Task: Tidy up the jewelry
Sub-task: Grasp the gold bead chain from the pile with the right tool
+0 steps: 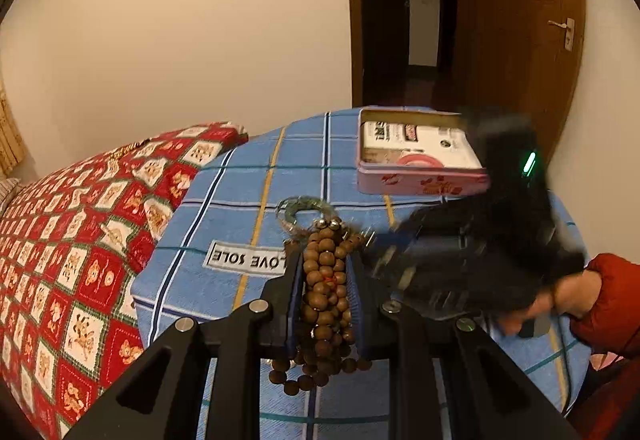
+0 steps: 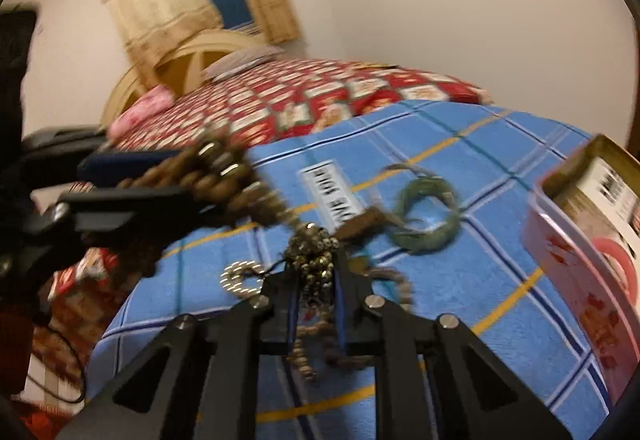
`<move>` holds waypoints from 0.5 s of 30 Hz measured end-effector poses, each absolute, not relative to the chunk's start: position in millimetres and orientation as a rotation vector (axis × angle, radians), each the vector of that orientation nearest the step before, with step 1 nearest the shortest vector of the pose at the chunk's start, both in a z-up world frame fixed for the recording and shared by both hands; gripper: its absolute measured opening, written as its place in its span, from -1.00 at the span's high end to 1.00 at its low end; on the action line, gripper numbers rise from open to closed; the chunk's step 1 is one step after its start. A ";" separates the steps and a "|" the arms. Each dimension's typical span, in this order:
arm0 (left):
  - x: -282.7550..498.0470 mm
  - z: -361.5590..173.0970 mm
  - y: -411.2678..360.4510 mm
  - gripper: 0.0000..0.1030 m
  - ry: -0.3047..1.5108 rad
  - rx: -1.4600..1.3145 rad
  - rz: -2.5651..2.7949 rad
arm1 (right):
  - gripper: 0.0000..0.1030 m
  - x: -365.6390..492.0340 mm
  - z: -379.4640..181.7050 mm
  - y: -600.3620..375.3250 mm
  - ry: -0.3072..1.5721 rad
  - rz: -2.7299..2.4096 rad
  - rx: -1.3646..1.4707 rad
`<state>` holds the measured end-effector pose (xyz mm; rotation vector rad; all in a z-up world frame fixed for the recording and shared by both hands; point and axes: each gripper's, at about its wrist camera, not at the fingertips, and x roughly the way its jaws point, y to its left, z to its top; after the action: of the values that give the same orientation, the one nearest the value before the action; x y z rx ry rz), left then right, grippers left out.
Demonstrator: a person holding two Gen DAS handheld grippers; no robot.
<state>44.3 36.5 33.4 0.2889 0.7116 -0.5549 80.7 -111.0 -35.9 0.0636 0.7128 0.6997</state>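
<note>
Left claw is clenched on a bunched strand of brown wooden beads, long axis running along the fingers, loose loops dangling below the jaws twd the camera. Right claw has its jaws drawn close on a tangled cluster of small metallic beads/bells; pic is motion-blurred, but the pads look pressed on it, so I read it as grasping that cluster, w/ thin strands trailing down behind the jaws. A pale beaded ring lies just left of that claw's tip, touching or nearly so; can't tell if it's part of the same piece. All of it sits over a blue plaid blanket spread on the bed, next to a red patterned quilt. A green bangle lies on the blanket just beyond both claw tips, flat, ring open upward. The pink tin box, open w/ a white carton inside, stands at the far right part of the blanket, near its far edge. Key relation: the box lies ahead and to the right of both claws, and the right hand is clearly nearer, the tin's wall filling the right edge of its view. So, prob., the right-hand cluster goes in first, a short swing right; the left strand needs a longer reach across the bangle. Risk: dangling loops snagging on the tin rim.
</note>
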 end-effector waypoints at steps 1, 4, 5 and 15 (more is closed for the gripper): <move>45.9 30.4 37.7 0.59 0.722 0.290 -0.545 | 0.65 81.1 -34.1 -118.2 0.694 0.674 0.084; 50.4 23.7 39.8 0.59 0.736 0.289 -0.516 | 0.65 87.7 -30.1 -145.5 0.667 0.570 0.169; 52.4 22.3 40.1 0.59 0.738 0.281 -0.510 | 0.65 89.6 -30.5 -152.3 0.667 0.539 0.186; 61.2 9.2 37.6 0.59 0.779 0.259 -0.487 | 0.65 82.7 -23.1 -176.3 0.629 0.386 0.153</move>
<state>61.2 37.6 9.2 0.2590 0.7792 -0.4873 82.7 -176.3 -23.1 0.1525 0.6288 0.3861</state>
